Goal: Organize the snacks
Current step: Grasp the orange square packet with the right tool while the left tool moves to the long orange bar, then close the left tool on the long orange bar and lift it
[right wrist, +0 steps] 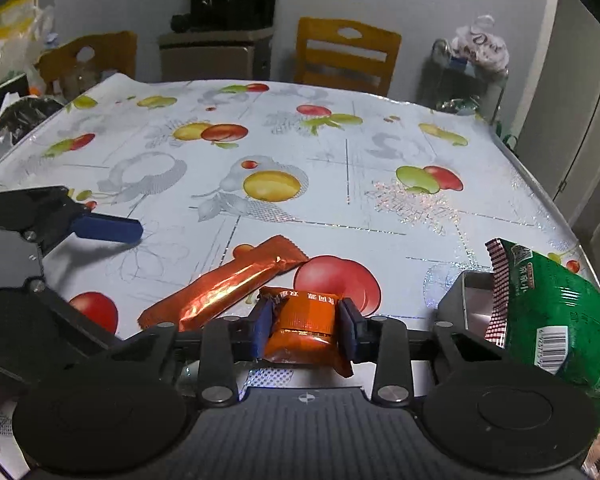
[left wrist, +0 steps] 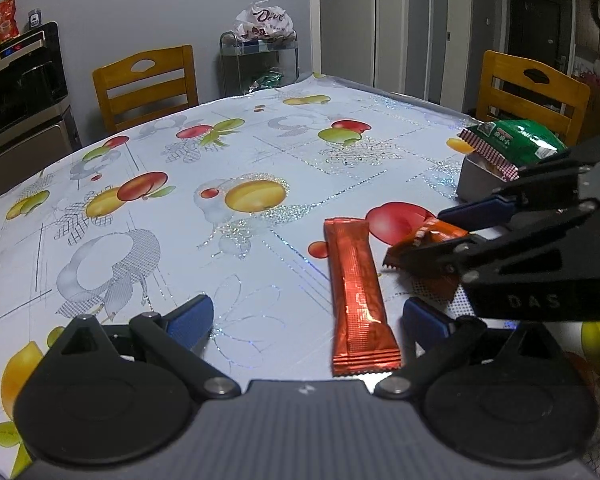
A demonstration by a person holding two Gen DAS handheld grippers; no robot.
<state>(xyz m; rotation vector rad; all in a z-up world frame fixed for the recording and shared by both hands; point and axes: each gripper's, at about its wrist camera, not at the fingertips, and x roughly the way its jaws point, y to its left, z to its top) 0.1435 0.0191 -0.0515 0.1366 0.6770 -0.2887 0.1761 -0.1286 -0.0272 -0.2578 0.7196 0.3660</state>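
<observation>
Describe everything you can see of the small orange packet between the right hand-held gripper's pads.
The small orange packet is a short, glossy foil wrapper with printed characters and a darker band across it. Its serrated end, crumpled, shows in the left wrist view. The right hand-held gripper clamps it from both sides with blue pads, squeezing it in. It sits low over the fruit-print tablecloth, beside the long orange stick packet.

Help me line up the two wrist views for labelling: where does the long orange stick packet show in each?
Left wrist: long orange stick packet lies lower centre-right, running lengthwise between the open left gripper's fingers.
Right wrist: lower centre-left, slanted.
Shared landmark: green snack bag, at right in both.
</observation>
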